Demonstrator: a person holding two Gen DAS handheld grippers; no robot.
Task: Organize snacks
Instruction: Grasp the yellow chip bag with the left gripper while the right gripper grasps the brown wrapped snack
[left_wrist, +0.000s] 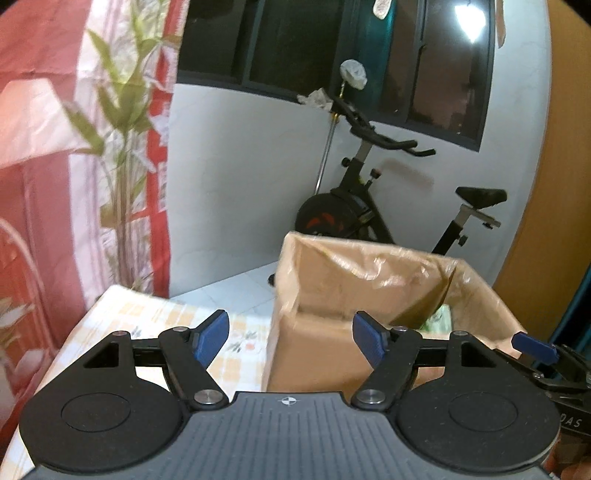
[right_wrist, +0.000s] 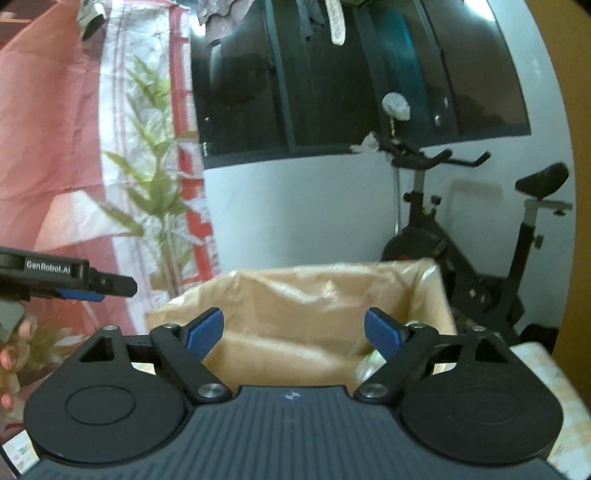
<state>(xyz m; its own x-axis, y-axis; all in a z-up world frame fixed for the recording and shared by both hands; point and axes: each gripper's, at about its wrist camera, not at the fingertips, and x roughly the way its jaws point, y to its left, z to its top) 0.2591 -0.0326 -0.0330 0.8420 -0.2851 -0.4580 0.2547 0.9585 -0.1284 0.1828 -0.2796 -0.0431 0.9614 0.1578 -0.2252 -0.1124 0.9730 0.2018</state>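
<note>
Left wrist view: the left gripper (left_wrist: 290, 338), fingers spread wide and empty, faces the cardboard box (left_wrist: 317, 354) on the checked tabletop (left_wrist: 155, 317); a green snack packet (left_wrist: 439, 317) lies inside the box's right corner. Right wrist view: the right gripper (right_wrist: 293, 334), fingers also wide and empty, faces the box, with a pale-green packet (right_wrist: 365, 365), too blurred to give its long axis, just behind the right finger (right_wrist: 382, 334), and a hand (right_wrist: 16, 347) far left of the box.

Cardboard box (left_wrist: 314, 354): contents mostly hidden by near wall; pale green packet (left_wrist: 439, 319) partly visible far right, label unreadable.
</note>
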